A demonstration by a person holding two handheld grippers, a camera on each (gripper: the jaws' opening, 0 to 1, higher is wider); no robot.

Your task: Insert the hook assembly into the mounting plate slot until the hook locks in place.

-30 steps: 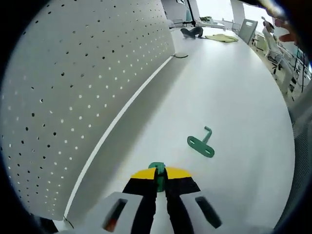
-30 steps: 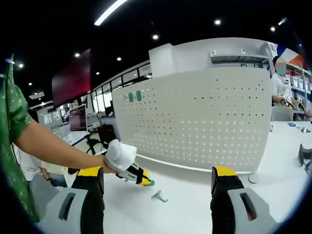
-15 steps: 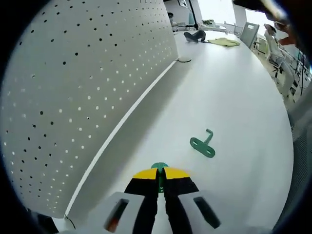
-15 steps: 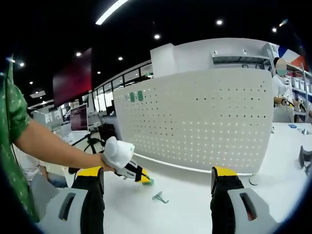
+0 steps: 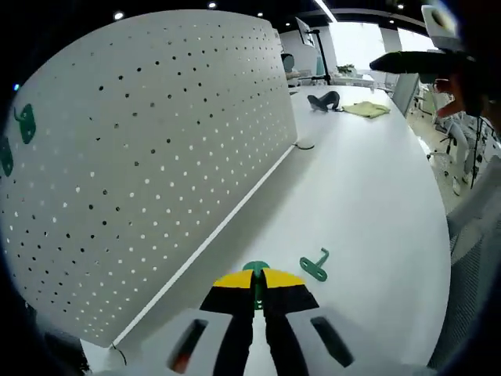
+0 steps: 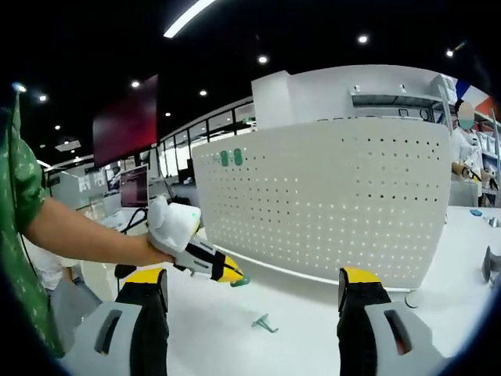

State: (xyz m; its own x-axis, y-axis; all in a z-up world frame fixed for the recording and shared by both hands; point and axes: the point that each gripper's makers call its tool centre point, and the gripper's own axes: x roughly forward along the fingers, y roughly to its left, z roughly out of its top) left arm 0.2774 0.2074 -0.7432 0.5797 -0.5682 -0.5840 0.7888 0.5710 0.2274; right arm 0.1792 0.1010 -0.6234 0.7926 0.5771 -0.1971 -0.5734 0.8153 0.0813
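**Left gripper view: your held piece is up off the table, the second hook left lying below**

Your left gripper has its jaws pinched narrow on a small green hook piece, whose tip shows between the yellow pads. Compared with a second ago, the pegboard shows more of its face and the table has dropped away: you have lifted and tipped up. That suggests you are heading for the board's holes, so insertion hasn't started.

The other green hook lies flat on the table, just ahead and right of your left jaws, not touching them.

In the right gripper view, your right gripper stands wide with nothing between its jaws; the lying hook sits between them, and the left gripper hovers above it, left of centre.
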